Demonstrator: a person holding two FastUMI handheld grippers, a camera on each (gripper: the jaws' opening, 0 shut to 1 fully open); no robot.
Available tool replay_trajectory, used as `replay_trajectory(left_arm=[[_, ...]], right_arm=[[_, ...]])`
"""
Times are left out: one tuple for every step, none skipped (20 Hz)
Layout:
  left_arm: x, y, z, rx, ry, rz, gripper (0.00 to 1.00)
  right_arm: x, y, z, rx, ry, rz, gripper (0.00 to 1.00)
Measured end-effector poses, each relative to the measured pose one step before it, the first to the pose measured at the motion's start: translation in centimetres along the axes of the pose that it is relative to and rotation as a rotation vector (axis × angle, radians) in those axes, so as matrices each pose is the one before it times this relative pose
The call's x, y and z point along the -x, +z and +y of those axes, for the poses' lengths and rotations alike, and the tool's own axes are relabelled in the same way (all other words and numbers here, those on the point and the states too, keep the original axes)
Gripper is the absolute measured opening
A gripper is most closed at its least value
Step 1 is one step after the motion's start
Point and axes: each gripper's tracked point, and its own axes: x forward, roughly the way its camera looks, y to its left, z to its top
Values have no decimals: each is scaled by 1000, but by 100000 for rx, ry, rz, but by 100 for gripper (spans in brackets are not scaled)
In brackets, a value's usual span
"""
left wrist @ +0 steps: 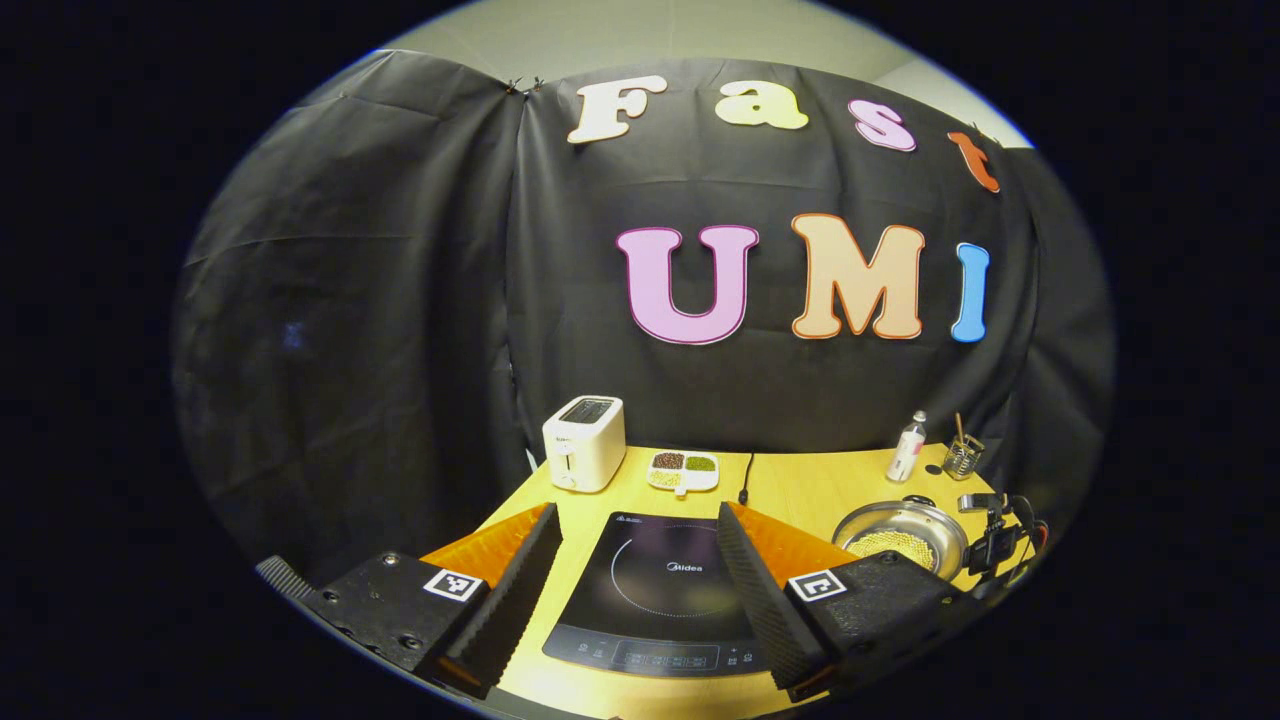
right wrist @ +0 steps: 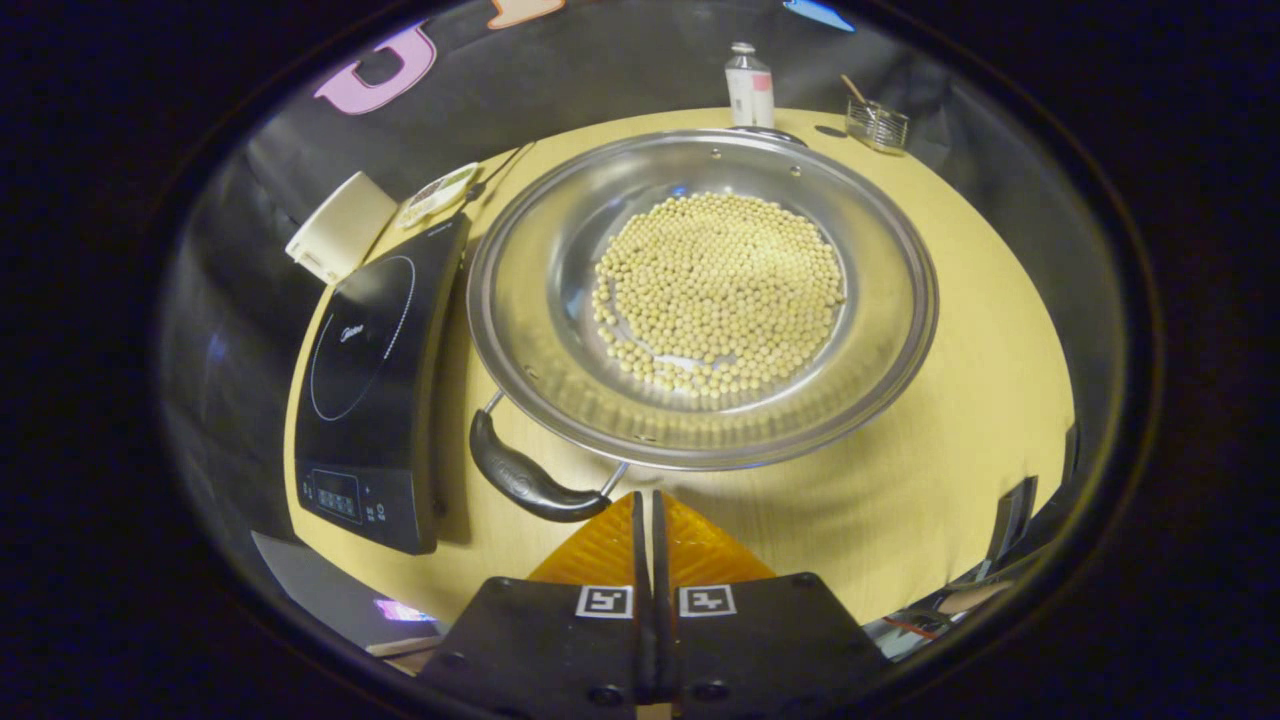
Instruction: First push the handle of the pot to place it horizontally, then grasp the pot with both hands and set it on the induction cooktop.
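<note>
A shiny steel pot (right wrist: 700, 300) full of pale round beans stands on the wooden table, right of the black induction cooktop (right wrist: 370, 380). Its near black handle (right wrist: 520, 478) sits at the lower left of the rim. My right gripper (right wrist: 647, 497) is shut with nothing between its fingers, its tips just right of that handle and close to the pot's rim. In the left gripper view my left gripper (left wrist: 640, 530) stands open above the cooktop (left wrist: 660, 595), with the pot (left wrist: 900, 540) off to its right and the other gripper (left wrist: 1000, 540) beside the pot.
A white toaster (left wrist: 583, 442) and a divided dish of grains (left wrist: 683, 471) stand behind the cooktop. A small bottle (left wrist: 907, 447) and a glass jar with sticks (left wrist: 962, 455) stand at the back right. A black cable (left wrist: 746, 480) lies on the table (left wrist: 800, 485).
</note>
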Motion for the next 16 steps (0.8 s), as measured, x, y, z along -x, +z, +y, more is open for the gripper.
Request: replay_trajectory(left_arm=[[90, -151, 4, 33, -37, 292, 92], [-26, 15, -14, -44, -27, 187, 92], [45, -142, 7, -12, -153, 32, 96], [-13, 15, 36, -8, -74, 75, 96], [96, -119, -60, -30, -292, -127, 96], [1, -14, -14, 42, -192, -43, 96], [57, -18, 23, 122, -100, 65, 96], [-49, -58, -20, 210, -108, 149, 96], [307, -122, 80, 269, -104, 160, 96], [66, -61, 10, 236, -104, 183, 96], [49, -193, 38, 233, 13, 120, 96], [42, -110, 107, 184, 153, 358, 96], [89, -203, 95, 187, 87, 316, 96], [130, -14, 36, 210, 96, 223, 96], [7, -164, 93, 195, 121, 226, 96], [71, -96, 128, 204, 247, 270, 96]], right_arm=[[-16, 42, 95, -249, 90, 182, 3], [32, -19, 238, -699, 565, 450, 0], [-19, -123, 363, -857, 778, 562, 0], [-29, 17, 498, -968, 1246, 608, 2], [-63, -77, 505, -847, 1071, 597, 2], [-1, -1, 542, -904, 1041, 475, 0], [-87, -5, 517, -1058, 1052, 421, 0], [-38, -23, 652, -1246, 1396, 625, 3], [-137, -14, 512, -1053, 1097, 568, 3], [-149, 69, 263, -432, -124, 195, 0], [-57, 186, 364, -189, 388, -220, 0], [-154, 105, 277, -169, 112, 119, 0], [-98, 103, 301, -240, 172, 179, 0], [-162, 260, 292, -400, 13, -14, 0], [-109, 62, 331, -323, -45, 19, 0], [-157, 180, 376, -315, -61, -132, 0]])
